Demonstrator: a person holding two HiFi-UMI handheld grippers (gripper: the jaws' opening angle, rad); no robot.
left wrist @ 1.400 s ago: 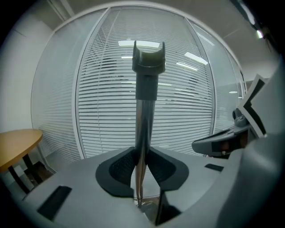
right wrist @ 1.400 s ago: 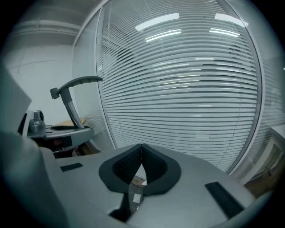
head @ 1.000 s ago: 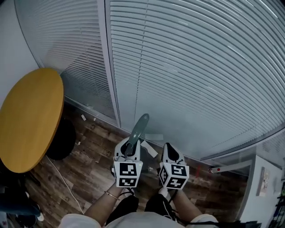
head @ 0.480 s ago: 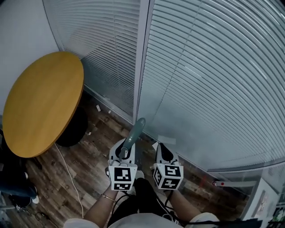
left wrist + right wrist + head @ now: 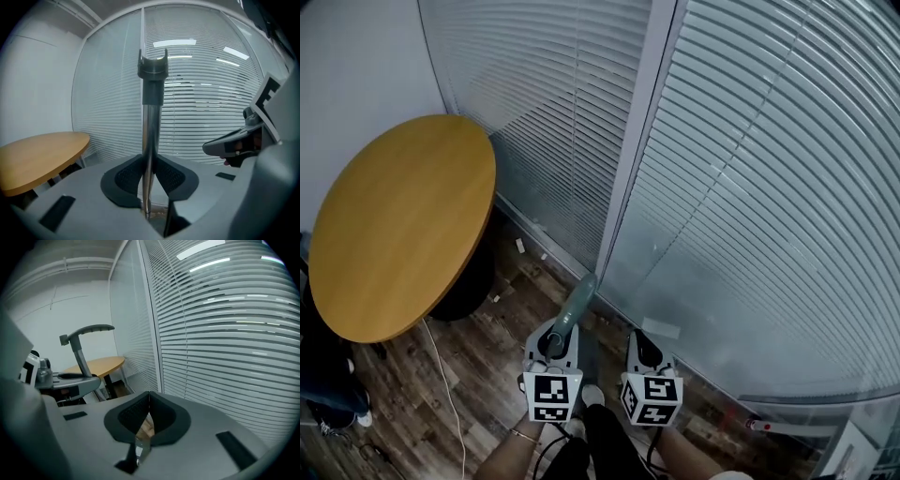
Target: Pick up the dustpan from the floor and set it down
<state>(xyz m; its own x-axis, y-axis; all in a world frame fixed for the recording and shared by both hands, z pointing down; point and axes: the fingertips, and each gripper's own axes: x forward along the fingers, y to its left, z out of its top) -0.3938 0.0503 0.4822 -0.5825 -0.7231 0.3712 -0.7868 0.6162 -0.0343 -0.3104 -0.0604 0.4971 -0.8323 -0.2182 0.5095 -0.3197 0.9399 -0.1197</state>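
The left claw (image 5: 149, 161) grips the dustpan handle (image 5: 152, 101); only the right gripper view shows right claw (image 5: 149, 399) clenched, empty.

Blinds (image 5: 750, 187) walled off twelve to three o'clock, beyond the dustpan handle (image 5: 579, 298) clamped in your left tongs (image 5: 562, 334). The round surface (image 5: 394, 225) blocked ten; floor (image 5: 502, 352) at nine lay open, crossed by a cable (image 5: 442, 375).
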